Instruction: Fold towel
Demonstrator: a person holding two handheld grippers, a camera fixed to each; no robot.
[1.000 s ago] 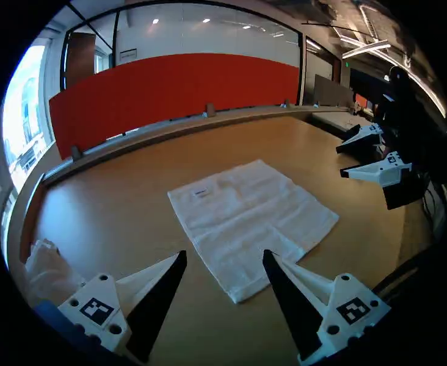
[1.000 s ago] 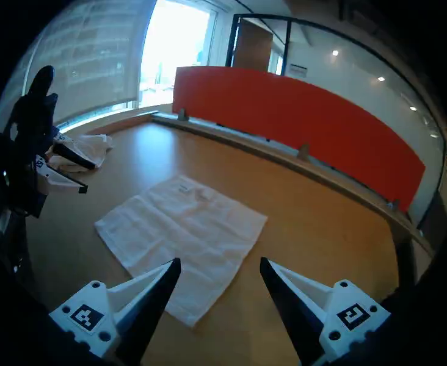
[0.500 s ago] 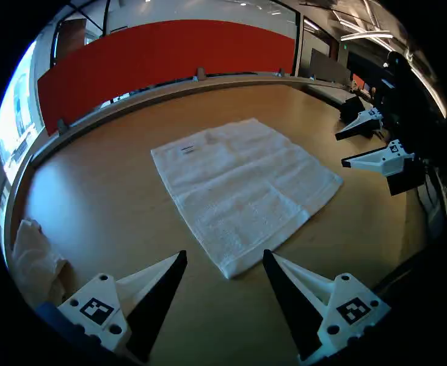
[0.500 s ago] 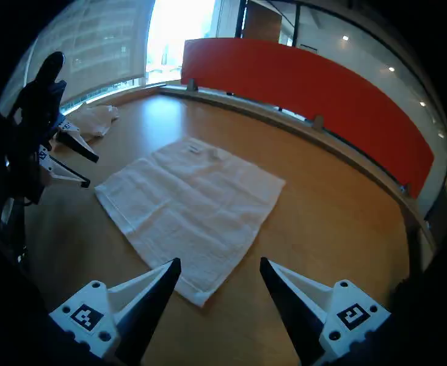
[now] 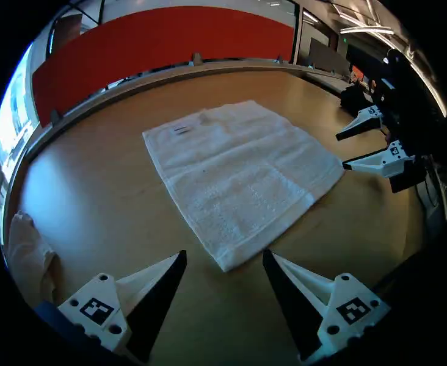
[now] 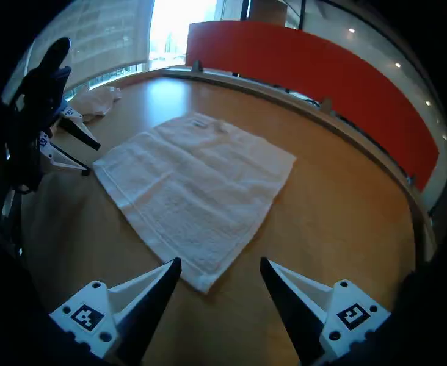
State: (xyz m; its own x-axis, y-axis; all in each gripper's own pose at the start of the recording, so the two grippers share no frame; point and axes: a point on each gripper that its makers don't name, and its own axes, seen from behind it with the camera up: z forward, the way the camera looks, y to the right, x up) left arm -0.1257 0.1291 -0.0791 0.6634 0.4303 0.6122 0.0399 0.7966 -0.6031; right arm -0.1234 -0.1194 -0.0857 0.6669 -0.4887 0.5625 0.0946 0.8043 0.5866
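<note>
A white towel (image 5: 242,171) lies flat on the wooden table (image 5: 101,201), a small label near its far edge. In the left gripper view my left gripper (image 5: 225,274) stands open, its fingertips either side of the towel's near corner. The right gripper (image 5: 345,149) shows at the right, open beside another towel corner. In the right gripper view the towel (image 6: 193,183) spreads ahead, and my right gripper (image 6: 220,276) stands open just behind its near corner. The left gripper (image 6: 92,160) appears at the left, open by the towel's left corner.
A crumpled white cloth (image 5: 28,256) lies near the table's left edge, seen as the cloth (image 6: 95,100) at the far left in the right gripper view. An orange partition (image 5: 162,49) runs along the table's far side, with windows (image 6: 162,30) beyond.
Both grippers have moved forward and lower toward the towel. Its near corners now sit close between each gripper's fingertips. The towel itself has not moved.
</note>
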